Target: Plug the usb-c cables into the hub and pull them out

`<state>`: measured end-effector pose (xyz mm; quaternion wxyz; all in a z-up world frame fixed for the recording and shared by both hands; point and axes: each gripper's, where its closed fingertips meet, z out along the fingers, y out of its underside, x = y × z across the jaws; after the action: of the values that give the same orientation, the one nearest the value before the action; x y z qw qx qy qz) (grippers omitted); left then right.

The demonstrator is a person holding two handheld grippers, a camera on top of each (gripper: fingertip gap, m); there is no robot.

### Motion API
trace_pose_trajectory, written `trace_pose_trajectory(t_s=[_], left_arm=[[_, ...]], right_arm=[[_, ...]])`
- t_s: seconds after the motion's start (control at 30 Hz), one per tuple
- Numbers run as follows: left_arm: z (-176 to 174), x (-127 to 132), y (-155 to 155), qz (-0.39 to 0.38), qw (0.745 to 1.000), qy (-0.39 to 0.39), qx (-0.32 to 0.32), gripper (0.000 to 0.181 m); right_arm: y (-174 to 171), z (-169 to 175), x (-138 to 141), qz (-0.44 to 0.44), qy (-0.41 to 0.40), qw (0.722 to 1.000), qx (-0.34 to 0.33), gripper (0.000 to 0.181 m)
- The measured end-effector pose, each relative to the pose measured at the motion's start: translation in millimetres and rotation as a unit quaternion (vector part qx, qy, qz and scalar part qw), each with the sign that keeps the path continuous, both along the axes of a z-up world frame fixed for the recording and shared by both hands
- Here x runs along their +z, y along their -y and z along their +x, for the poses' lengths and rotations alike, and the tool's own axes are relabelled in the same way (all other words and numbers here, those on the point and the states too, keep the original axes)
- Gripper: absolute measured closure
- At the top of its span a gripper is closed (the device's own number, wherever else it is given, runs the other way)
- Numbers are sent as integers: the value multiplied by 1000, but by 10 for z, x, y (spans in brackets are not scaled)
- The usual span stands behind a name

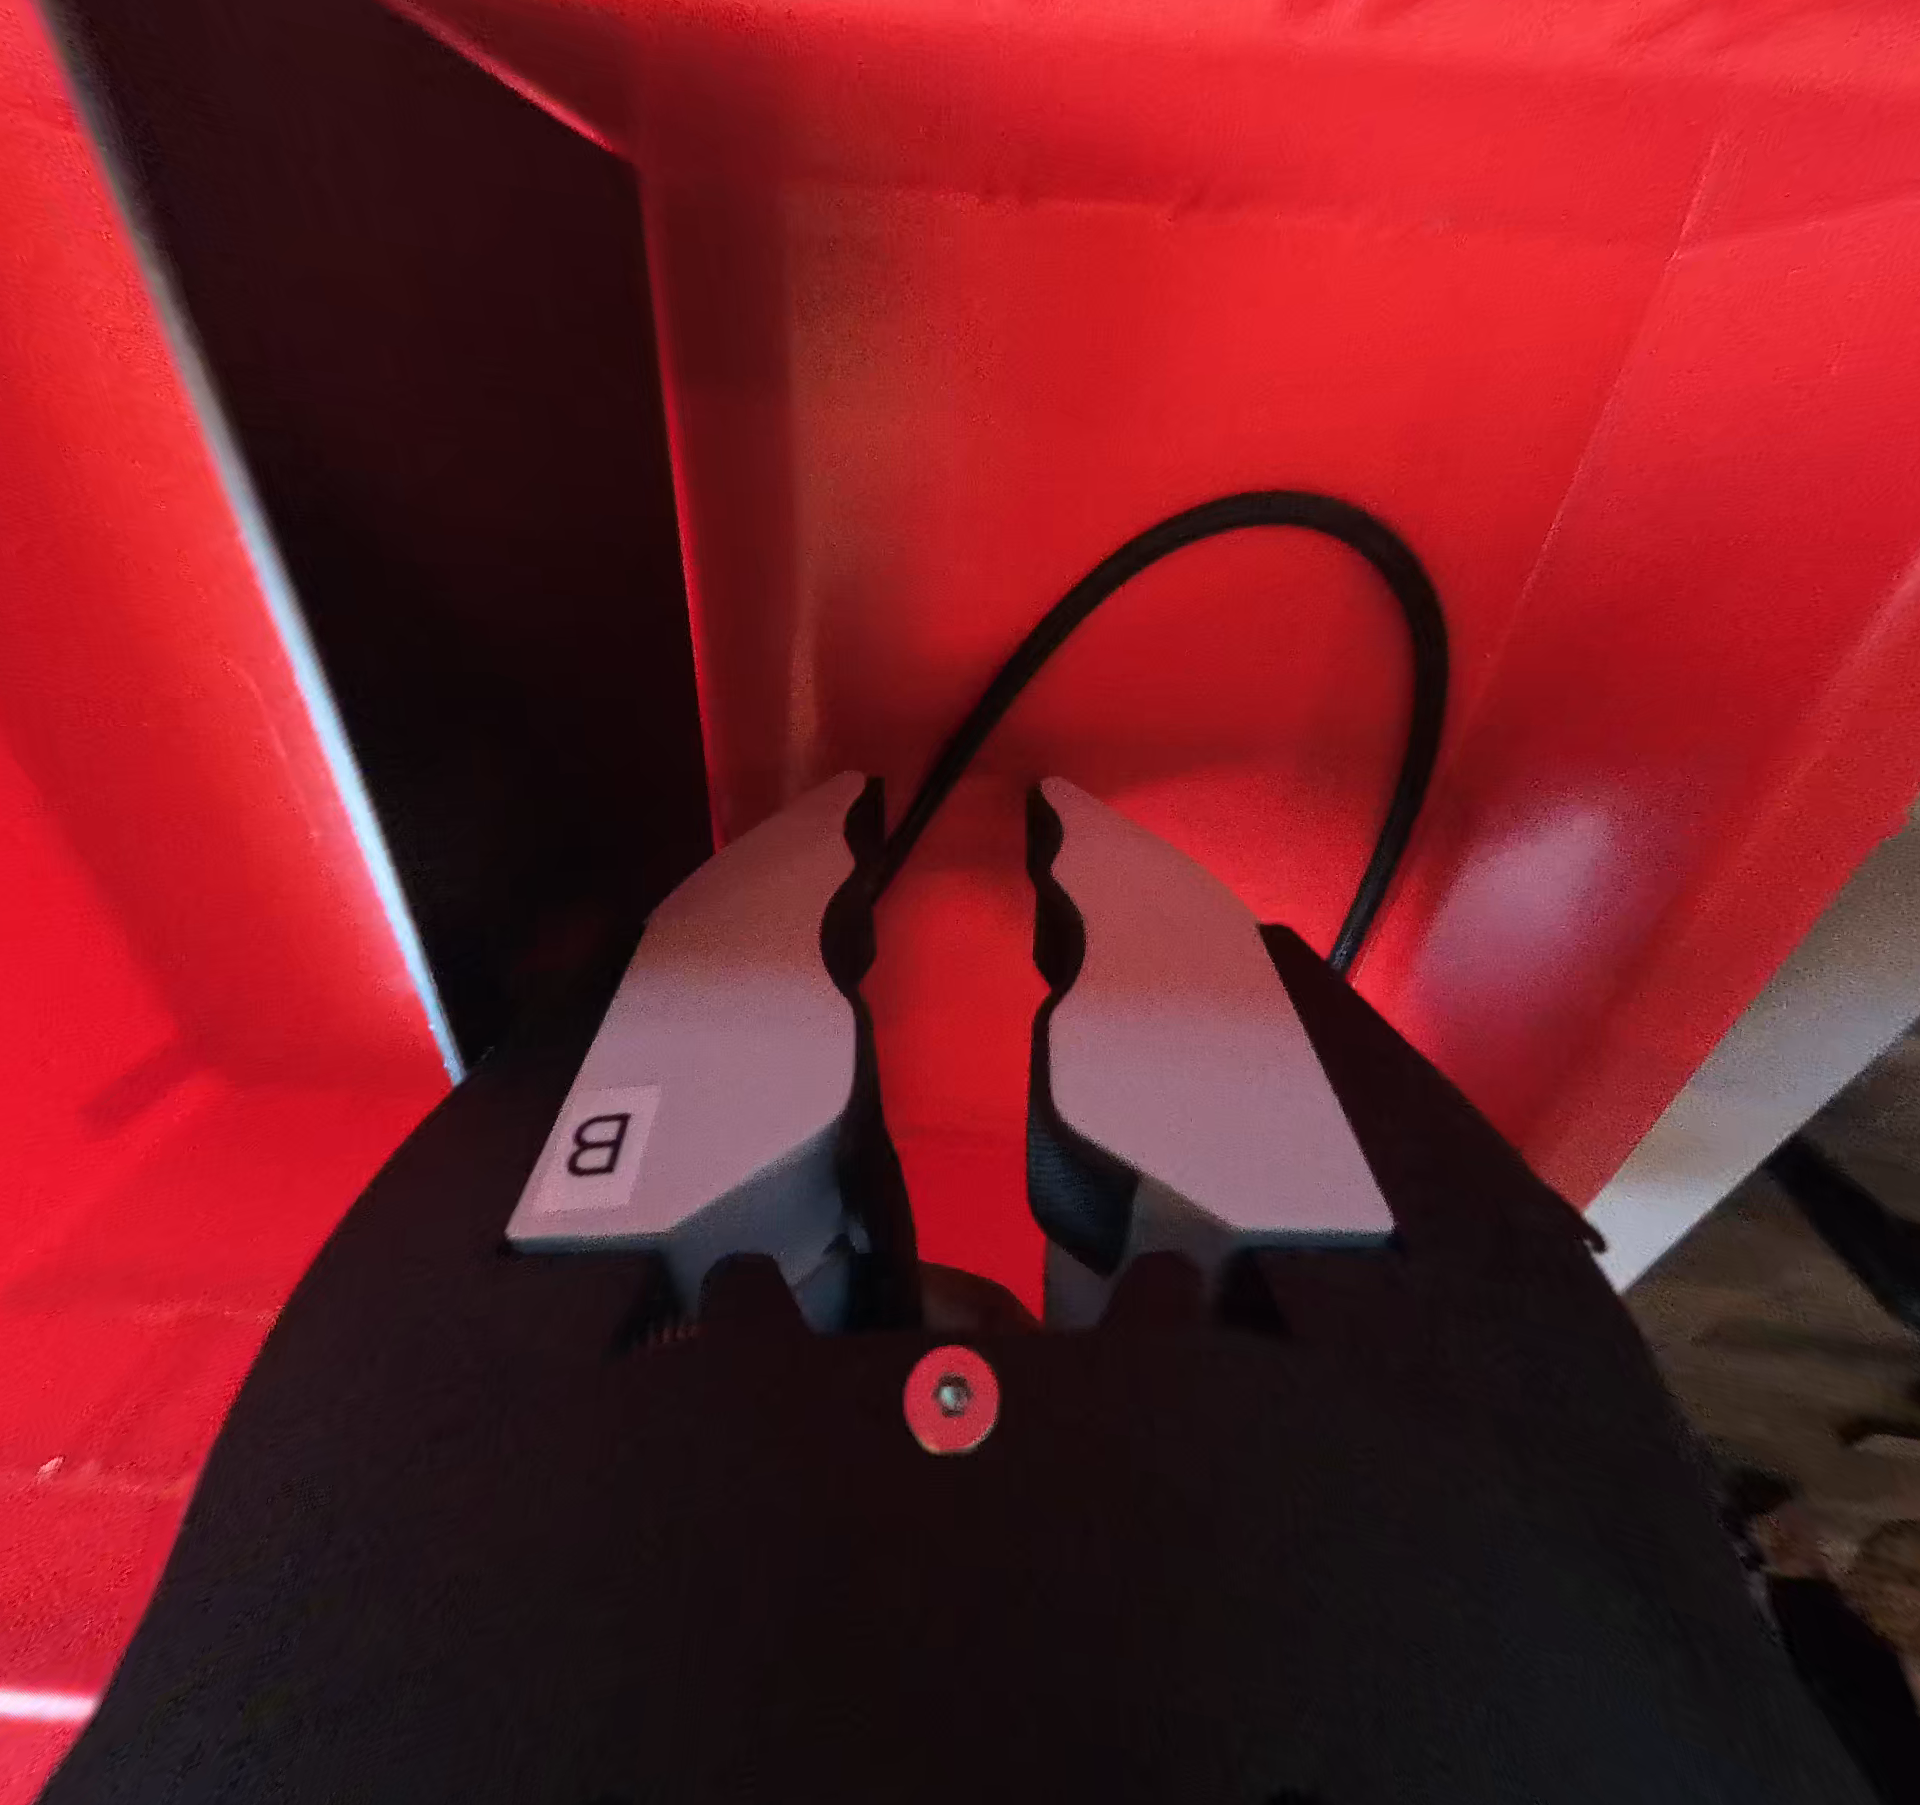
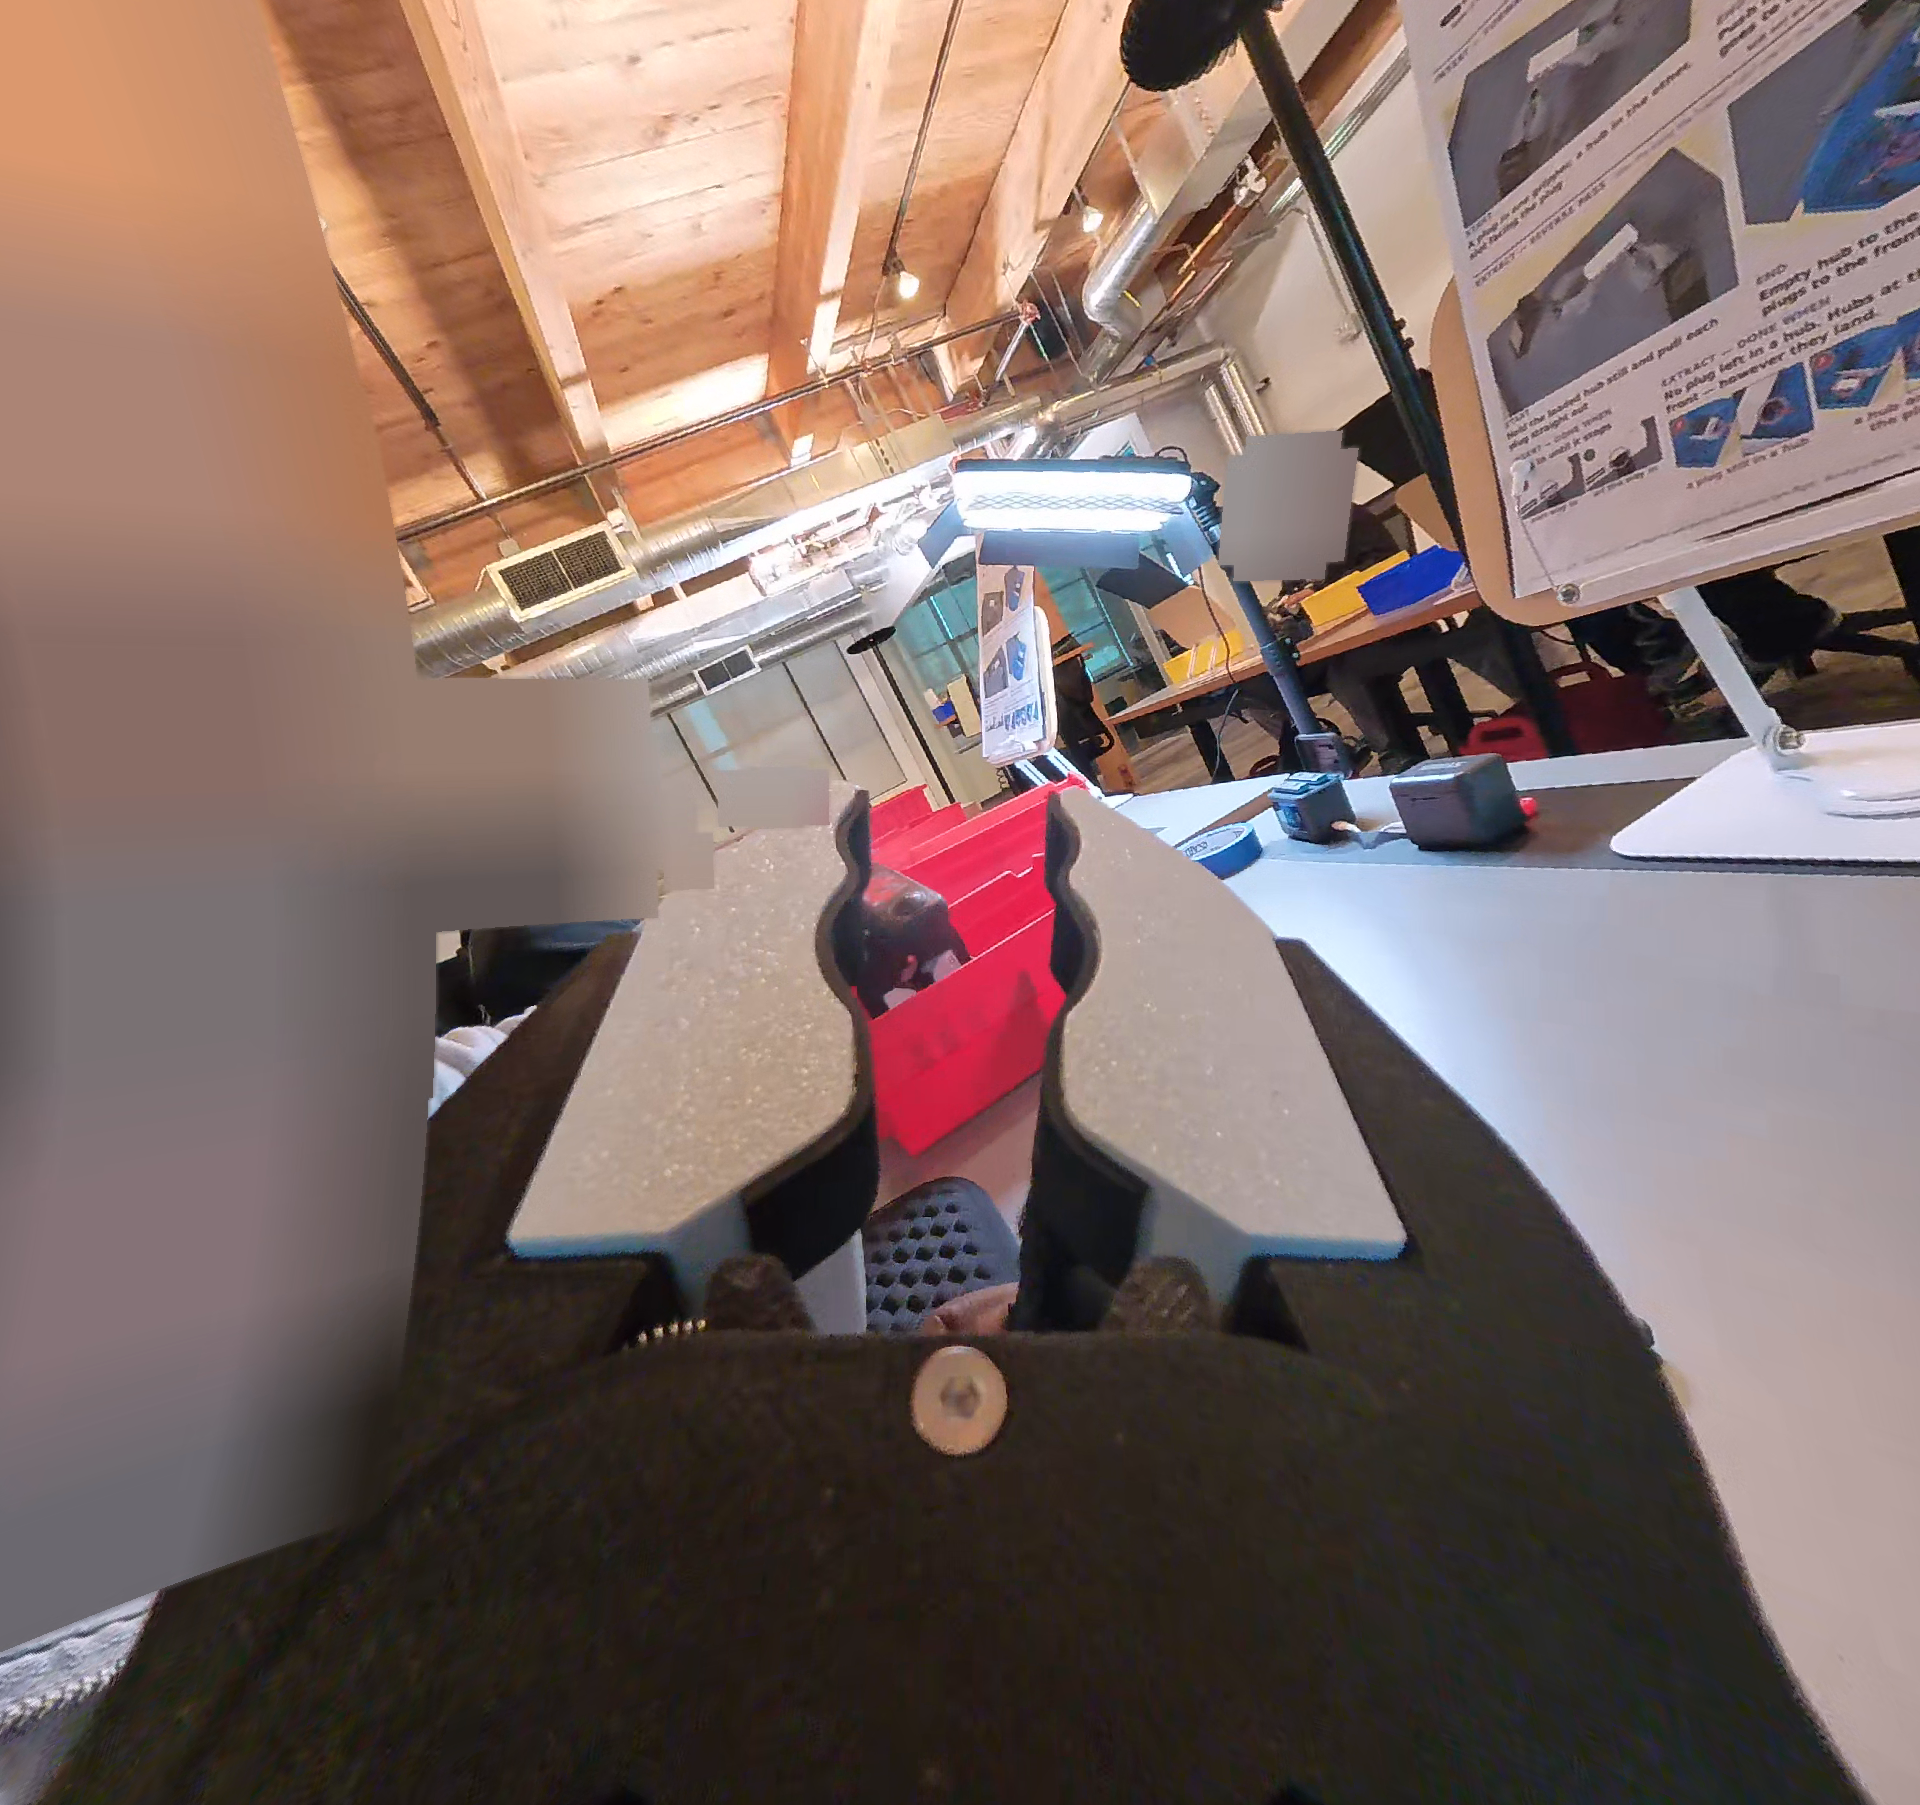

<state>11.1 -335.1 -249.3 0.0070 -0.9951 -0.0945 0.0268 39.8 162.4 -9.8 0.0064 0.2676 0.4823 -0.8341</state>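
Note:
My left gripper (image 1: 951, 799) is open and points down into a red bin (image 1: 1143, 301). A black braided cable (image 1: 1382, 592) rises beside the inner edge of the left finger, loops over and drops behind the right finger. The jaws do not clamp it. Its plug ends and the hub are hidden. My right gripper (image 2: 951, 810) is open and empty, raised above the white table (image 2: 1507, 1028) and pointing across the room. Between its fingers I see the red bin (image 2: 956, 1059) with a dark object (image 2: 904, 934) in it, which I cannot identify.
A dark panel (image 1: 364, 508) stands at the bin's left side. On the table are a blue tape roll (image 2: 1221, 841), small dark boxes (image 2: 1455, 799) and a white stand (image 2: 1787, 820) carrying an instruction sheet (image 2: 1714, 197). A black pole (image 2: 1340, 301) and a lamp (image 2: 1070, 498) rise behind. Left tips to right tips: about 55 centimeters.

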Motion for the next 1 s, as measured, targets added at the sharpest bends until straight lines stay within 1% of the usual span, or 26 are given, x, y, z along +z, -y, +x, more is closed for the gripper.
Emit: trace_pose_trajectory(t_s=[0.07,0.1,0.2,0.27,0.3,0.37,0.43,0.47,0.5,0.53,0.57,0.6,0.63,0.67,0.73,0.8,0.87,0.93,1.0], left_arm=[[36,-9,-4,25,999,24,25,164],[40,-12,-8,34,999,20,21,174],[52,-7,-5,39,999,-10,19,177],[72,37,86,0,999,-45,3,177],[76,127,103,-5,998,-66,4,177],[64,440,87,13,993,-121,16,177],[5,861,144,12,979,-204,31,177],[-26,1095,169,11,967,-251,40,177],[-81,1361,191,11,948,-313,51,177],[-132,1643,208,15,923,-378,65,177],[-160,1919,224,22,893,-440,88,177],[-172,2194,229,34,857,-501,115,177],[-146,2426,192,61,823,-549,135,177],[-103,2628,117,104,787,-587,156,177],[13,2921,-83,211,720,-631,195,177],[133,3058,-354,324,665,-636,219,177],[215,3050,-665,431,627,-604,237,177],[240,2956,-941,511,602,-561,249,177],[246,2846,-1217,597,576,-497,256,177]], right_arm=[[12,5,-2,0,0,1000,1,151],[21,14,-3,0,-1,1000,3,151],[29,19,-17,4,-3,1000,-3,151],[15,17,-7,2,-1,1000,-5,151],[2,21,9,-1,-1,1000,-6,151],[-19,29,44,-7,-5,1000,-11,153],[-17,26,49,-7,-6,1000,-16,154],[-2,24,41,-7,-5,1000,-16,154],[22,27,30,-6,-4,1000,-12,153],[53,34,18,-6,-2,1000,-6,153],[91,48,9,-6,-1,1000,3,153],[133,77,8,-7,-4,1000,14,153],[175,108,7,-7,-8,1000,24,152],[217,131,4,-5,-10,999,31,152],[306,177,-5,4,-16,999,42,152],[411,224,-31,23,-23,998,52,151],[534,282,-73,49,-38,996,60,150],[672,345,-144,85,-55,992,68,147],[805,409,-235,129,-79,986,72,143]])
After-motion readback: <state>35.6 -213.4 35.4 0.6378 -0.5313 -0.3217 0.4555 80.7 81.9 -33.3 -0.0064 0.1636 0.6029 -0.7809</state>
